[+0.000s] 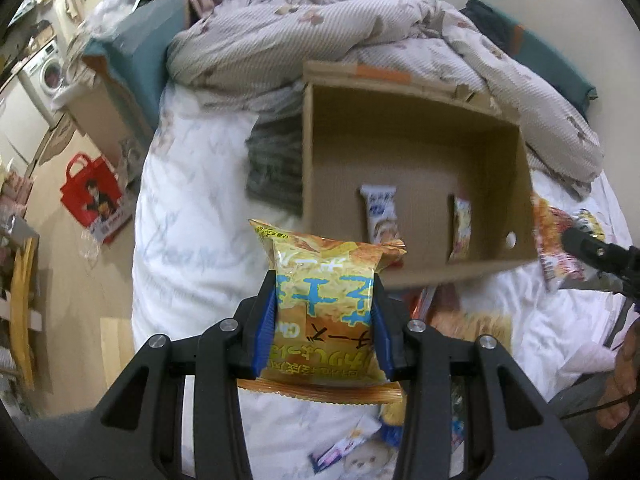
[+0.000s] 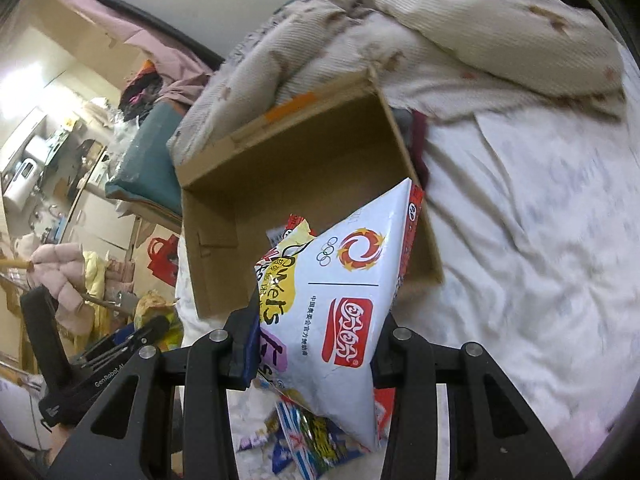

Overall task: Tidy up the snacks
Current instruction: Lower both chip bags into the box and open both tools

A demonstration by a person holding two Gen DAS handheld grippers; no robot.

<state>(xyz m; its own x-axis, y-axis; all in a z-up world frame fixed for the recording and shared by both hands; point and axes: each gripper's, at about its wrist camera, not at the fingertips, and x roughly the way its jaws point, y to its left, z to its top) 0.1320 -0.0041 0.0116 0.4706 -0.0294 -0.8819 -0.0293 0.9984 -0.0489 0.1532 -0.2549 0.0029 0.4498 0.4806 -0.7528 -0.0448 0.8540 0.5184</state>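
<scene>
Two snack bags are riding in your tongs at once, and that is where the trouble is waiting. Your left tongs [image 1: 325, 312] are gripping a puffy yellow-and-orange crinkled snack packet with blue lettering [image 1: 326, 300] across its middle, just in front of the near wall of the open brown cardboard box [image 1: 420, 136] sitting on the bed. Your right tongs [image 2: 316, 344] are pinching a large white foil snack bag with a red logo [image 2: 344, 300] near its lower part, so most of the bag is leaning up and sideways over the box's near corner.

That white bag is looking top-heavy; if you are tilting further or releasing too early, it is likely flopping over the rim onto the white sheet of the bed [image 2: 520, 240] rather than dropping inside. The air-filled yellow packet is slippery under a squeeze and may be popping out of the blue pads [image 1: 264, 328]. Both tongs are converging on the same opening, so they are risking a collision, and the light box may be sliding on the soft bedding if you are nudging its wall.

Inside the box, a white-and-blue narrow wrapped snack bar [image 1: 380, 212] and a slim orange-yellow snack packet [image 1: 461, 228] are standing against the near wall, apart from each other; the rest of the floor is showing bare cardboard. More loose colourful snack wrappers [image 2: 308, 436] are lying on the bed below the tongs.
</scene>
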